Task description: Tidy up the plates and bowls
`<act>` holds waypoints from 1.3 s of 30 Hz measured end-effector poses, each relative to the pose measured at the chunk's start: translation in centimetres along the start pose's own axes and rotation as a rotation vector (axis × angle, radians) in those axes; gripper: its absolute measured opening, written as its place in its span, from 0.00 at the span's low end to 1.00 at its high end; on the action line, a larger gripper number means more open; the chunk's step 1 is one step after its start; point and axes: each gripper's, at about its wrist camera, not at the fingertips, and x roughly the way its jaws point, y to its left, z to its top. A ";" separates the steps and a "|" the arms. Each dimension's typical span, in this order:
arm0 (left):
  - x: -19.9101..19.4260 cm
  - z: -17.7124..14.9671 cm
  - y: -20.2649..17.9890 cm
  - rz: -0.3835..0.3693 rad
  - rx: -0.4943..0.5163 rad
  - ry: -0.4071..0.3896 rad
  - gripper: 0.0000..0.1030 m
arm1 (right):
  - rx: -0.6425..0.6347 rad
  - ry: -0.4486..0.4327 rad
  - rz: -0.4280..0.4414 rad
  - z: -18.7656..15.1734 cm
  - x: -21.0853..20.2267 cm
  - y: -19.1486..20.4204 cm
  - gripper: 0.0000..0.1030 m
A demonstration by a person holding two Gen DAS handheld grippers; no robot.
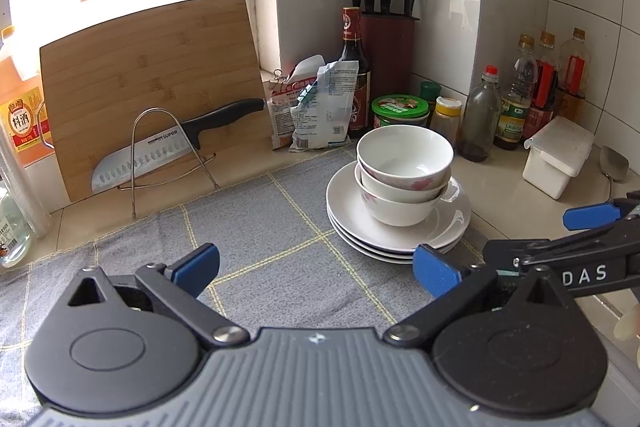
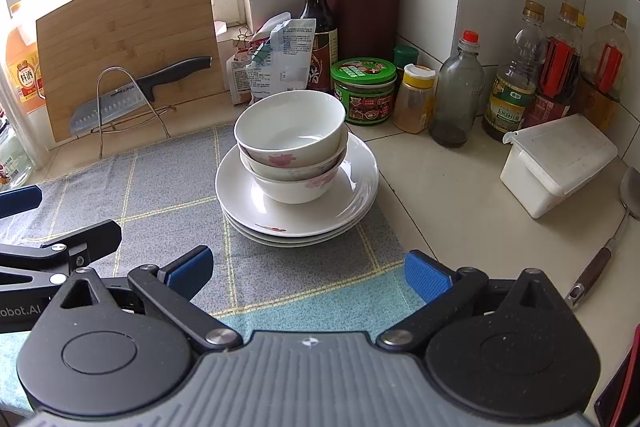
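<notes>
Left wrist view: the left gripper (image 1: 316,269) fills the bottom of the frame, its jaws spread wide and holding nothing, above a grey checked cloth (image 1: 256,231). Right of centre, three nested bowls (image 1: 404,173) sit on a stack of white plates (image 1: 400,227), which rests on the cloth's right edge. The right gripper (image 1: 592,217) enters at the right edge; how far its jaws are apart cannot be told here. At the left, a cutting board (image 1: 148,79) leans against the wall with a knife (image 1: 176,143) in a wire rack in front of it.

Right wrist view: the right gripper (image 2: 308,271) sits at the bottom, jaws wide apart and empty. The bowls (image 2: 292,147) stand on the plates (image 2: 296,203) at the centre of the frame, just beyond the fingertips. A white lidded box (image 2: 560,163) lies at the right on the counter (image 2: 448,195), with bottles (image 2: 516,75) behind it. Part of the left gripper (image 2: 20,199) shows at the left edge.
</notes>
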 end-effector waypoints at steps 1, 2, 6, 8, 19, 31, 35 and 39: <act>0.0 0.0 0.0 0.001 -0.001 0.000 0.99 | -0.001 -0.001 -0.001 0.0 0.0 0.0 1.00; 0.0 0.0 0.0 0.001 -0.001 0.000 0.99 | -0.003 -0.003 -0.001 0.1 -0.1 0.0 1.00; 0.0 0.1 0.0 -0.001 -0.001 0.001 0.99 | -0.003 -0.003 0.001 0.1 -0.1 -0.1 1.00; 0.0 0.1 0.0 0.000 -0.002 0.001 0.99 | -0.004 -0.001 -0.001 0.1 -0.1 -0.1 1.00; 0.1 0.1 0.0 -0.003 -0.005 0.006 0.99 | -0.004 -0.002 -0.007 0.3 0.0 -0.2 1.00; 0.2 0.0 0.2 -0.009 -0.009 0.007 0.99 | -0.002 0.004 -0.011 0.4 0.1 0.0 1.00; 0.2 0.0 0.2 -0.008 -0.009 0.007 0.99 | -0.003 0.004 -0.012 0.4 0.1 0.0 1.00; 0.2 0.0 0.3 -0.008 -0.009 0.008 0.99 | -0.004 0.003 -0.013 0.4 0.2 0.0 1.00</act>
